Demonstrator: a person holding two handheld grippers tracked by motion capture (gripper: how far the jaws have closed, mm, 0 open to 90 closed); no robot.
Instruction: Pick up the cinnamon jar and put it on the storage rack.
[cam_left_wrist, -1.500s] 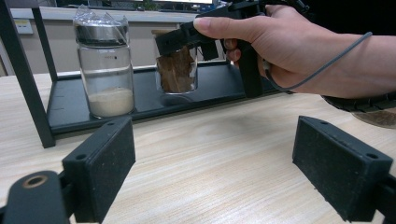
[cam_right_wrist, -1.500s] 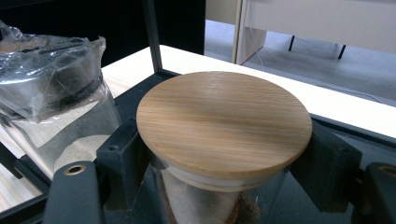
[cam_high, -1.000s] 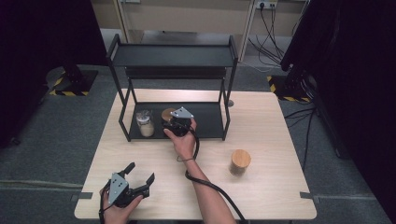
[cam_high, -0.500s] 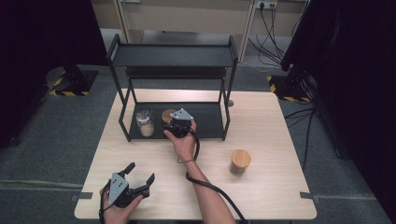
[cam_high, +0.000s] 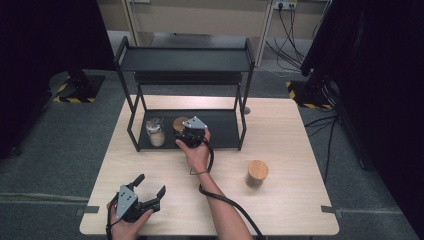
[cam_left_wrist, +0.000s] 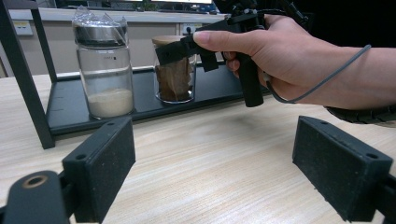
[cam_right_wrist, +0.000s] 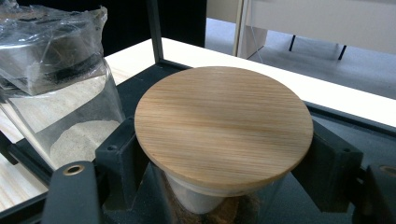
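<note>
A glass jar with a wooden lid (cam_right_wrist: 224, 121) and brown contents (cam_left_wrist: 175, 79) stands on the lower shelf of the black rack (cam_high: 220, 131). My right gripper (cam_high: 184, 134) is shut on it just under the lid, one pad (cam_right_wrist: 116, 154) on each side of the glass. Beside it on the left stands a plastic-wrapped jar of white powder (cam_high: 155, 132), close to the held jar. My left gripper (cam_high: 150, 184) rests low over the table's front left corner, open with nothing between its pads (cam_left_wrist: 100, 163).
A second wooden-lidded jar (cam_high: 257, 173) stands alone on the table at the right. The rack's top shelf (cam_high: 185, 60) overhangs the lower one, with upright posts (cam_high: 244, 120) at the corners. Bare tabletop (cam_high: 280, 125) lies right of the rack.
</note>
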